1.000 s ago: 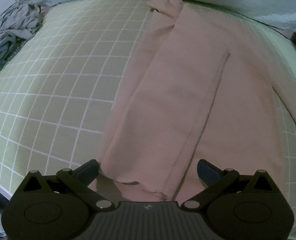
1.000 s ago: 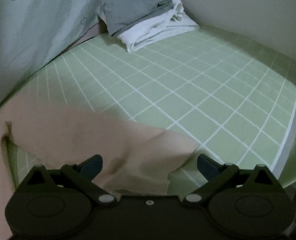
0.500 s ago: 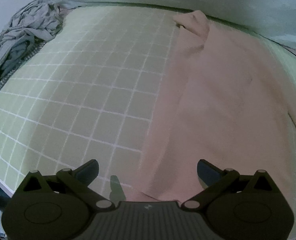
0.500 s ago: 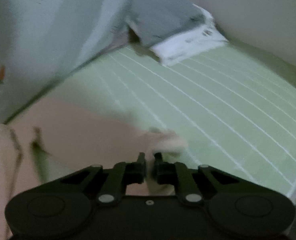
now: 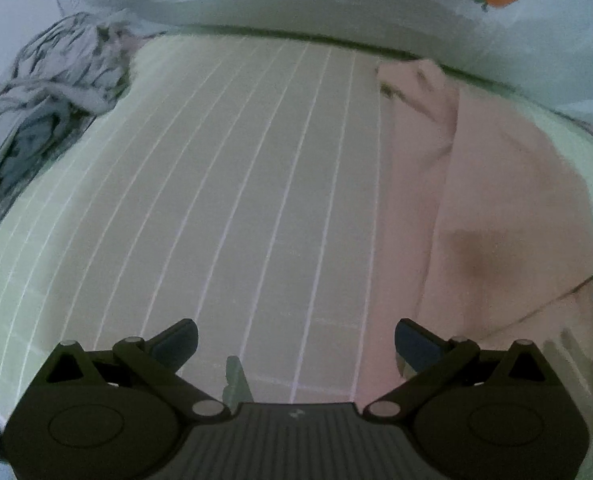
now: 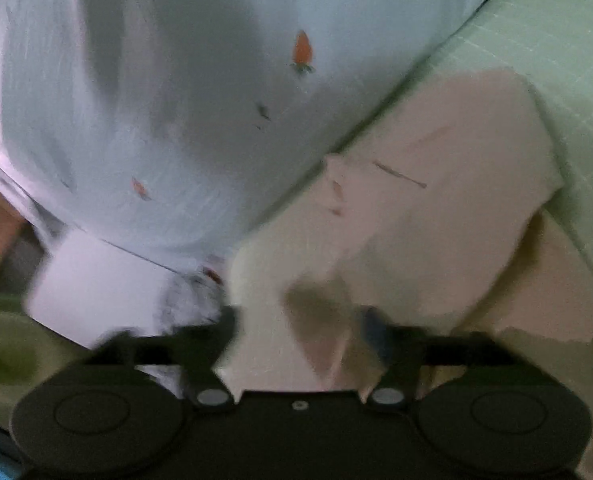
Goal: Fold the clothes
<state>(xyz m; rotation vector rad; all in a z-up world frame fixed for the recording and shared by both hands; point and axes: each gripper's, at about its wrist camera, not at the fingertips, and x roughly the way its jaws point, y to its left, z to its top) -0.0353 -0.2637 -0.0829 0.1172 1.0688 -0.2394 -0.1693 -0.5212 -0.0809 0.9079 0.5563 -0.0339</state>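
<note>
Bed with green grid sheet [image 5: 224, 184], pale carrot-print quilt [image 6: 156, 100] behind. Left tongs [image 5: 295, 334] spread, empty, hovering over bare sheet. Right tongs [image 6: 296, 322] opening, nothing pinched, likely letting go. Pink garment [image 5: 496, 208] lying flat, part-folded, beside the quilt.
</note>
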